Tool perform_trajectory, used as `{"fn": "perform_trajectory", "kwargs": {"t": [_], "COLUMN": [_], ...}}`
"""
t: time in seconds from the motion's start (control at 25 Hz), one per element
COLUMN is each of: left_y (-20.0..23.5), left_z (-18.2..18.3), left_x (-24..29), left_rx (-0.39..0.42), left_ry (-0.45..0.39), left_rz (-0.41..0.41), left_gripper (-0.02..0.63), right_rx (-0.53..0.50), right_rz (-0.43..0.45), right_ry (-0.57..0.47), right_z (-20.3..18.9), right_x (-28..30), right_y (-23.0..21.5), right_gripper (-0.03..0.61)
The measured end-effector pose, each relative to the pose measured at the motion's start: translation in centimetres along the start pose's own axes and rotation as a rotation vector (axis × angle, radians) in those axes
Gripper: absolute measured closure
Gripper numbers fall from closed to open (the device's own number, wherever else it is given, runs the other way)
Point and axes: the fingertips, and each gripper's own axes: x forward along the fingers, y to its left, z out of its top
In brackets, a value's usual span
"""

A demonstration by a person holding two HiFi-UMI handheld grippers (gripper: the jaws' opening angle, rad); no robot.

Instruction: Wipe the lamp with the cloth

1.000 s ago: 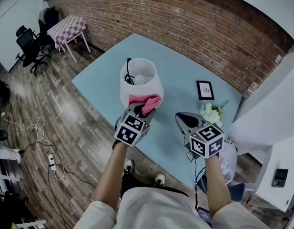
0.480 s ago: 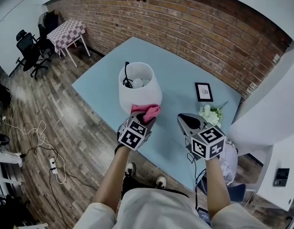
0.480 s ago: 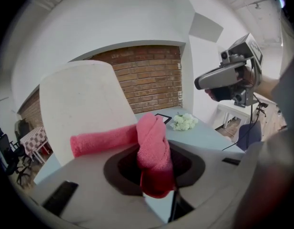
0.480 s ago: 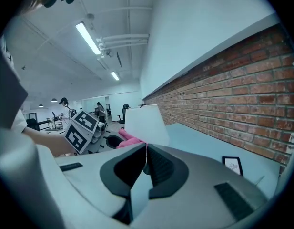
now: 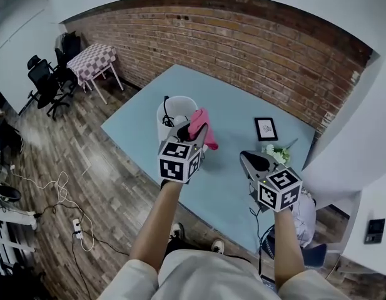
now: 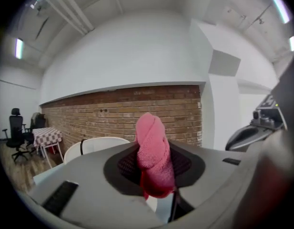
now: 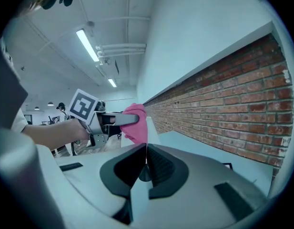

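A white lamp [image 5: 175, 119] with a round shade stands on the light blue table [image 5: 233, 167]; its bulb and black cord show through the open top. My left gripper [image 5: 199, 127] is shut on a pink cloth [image 5: 201, 126] and holds it raised beside the shade's right rim. In the left gripper view the cloth [image 6: 154, 156] stands bunched between the jaws, with the shade [image 6: 92, 146] low behind them. My right gripper [image 5: 254, 161] is shut with nothing in it, hovering over the table to the right. The right gripper view shows the cloth [image 7: 136, 123] and the left gripper [image 7: 119, 119].
A small framed picture [image 5: 266, 129] lies at the back right of the table, and white flowers [image 5: 277, 153] sit by the right gripper. A brick wall [image 5: 243, 49] runs behind the table. A checkered table [image 5: 94, 58] and office chairs [image 5: 45, 80] stand far left.
My left gripper has lifted the pink cloth from the front of the shade up to the level of its top rim. The right gripper has risen slightly.
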Motion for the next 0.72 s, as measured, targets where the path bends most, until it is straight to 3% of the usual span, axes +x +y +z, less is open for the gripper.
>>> {"fn": "perform_trajectory", "kwargs": {"t": [0.12, 0.2, 0.72], "left_y": [0.9, 0.8, -0.3], "left_z": [-0.6, -1.5, -5.0], "left_x": [1.1, 1.4, 2.4], "left_rx": [-0.036, -0.018, 0.039], "left_ry": [0.034, 0.055, 0.112], "left_rz": [0.089, 0.120, 0.129], "left_gripper": [0.488, 0.488, 0.486], "right_rx": [-0.004, -0.004, 0.016], "right_rz": [-0.009, -0.018, -0.027], "right_ry": [-0.004, -0.003, 0.022], "right_z": [0.3, 0.3, -1.2], "right_x": [-0.8, -1.3, -1.7], "right_y": [-0.3, -0.6, -1.5], "right_gripper": [0.580, 0.580, 0.580]}}
